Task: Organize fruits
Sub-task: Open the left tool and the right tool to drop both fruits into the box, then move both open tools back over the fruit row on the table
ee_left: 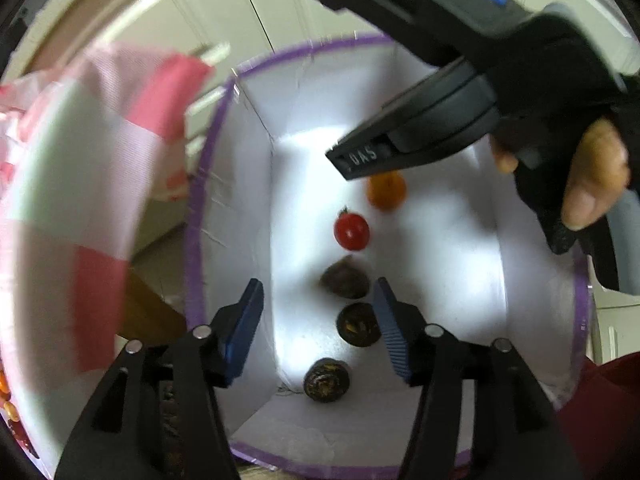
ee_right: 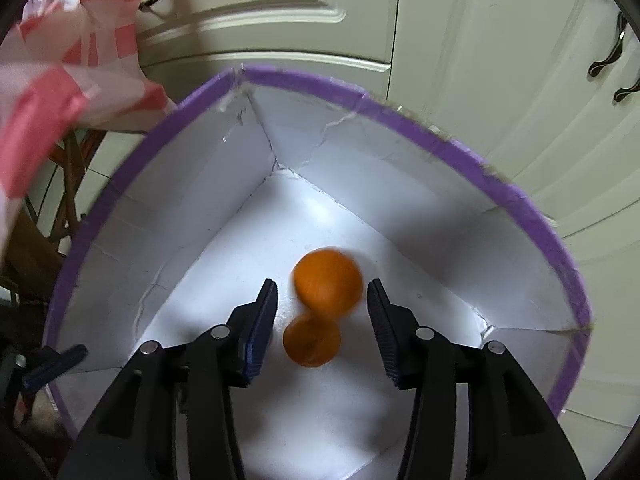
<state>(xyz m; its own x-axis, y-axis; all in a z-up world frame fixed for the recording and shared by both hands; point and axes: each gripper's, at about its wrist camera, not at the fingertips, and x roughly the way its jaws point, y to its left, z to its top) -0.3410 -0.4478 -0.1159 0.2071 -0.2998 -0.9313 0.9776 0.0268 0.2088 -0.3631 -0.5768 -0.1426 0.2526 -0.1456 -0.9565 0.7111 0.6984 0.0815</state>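
The white box with the purple rim (ee_left: pixel 208 184) is the landmark here. Left of the box hangs a pink and white checked bag (ee_left: pixel 100 152). Some small orange things peek out far left of the box, too small to tell what they are.

Inside the box lie three dark round fruits (ee_left: pixel 345 280) in a row, then a red tomato (ee_left: pixel 351 232) past them, then an orange fruit (ee_left: pixel 386 191) farthest along. So five fruits look put away already.

The left gripper (ee_left: pixel 320 332) hovers over the box with its jaws wide and empty. The right gripper (ee_right: pixel 322 328) is over the box too, jaws wide. Two orange fruits (ee_right: pixel 328 280) show below it, one blurred, maybe just dropped.
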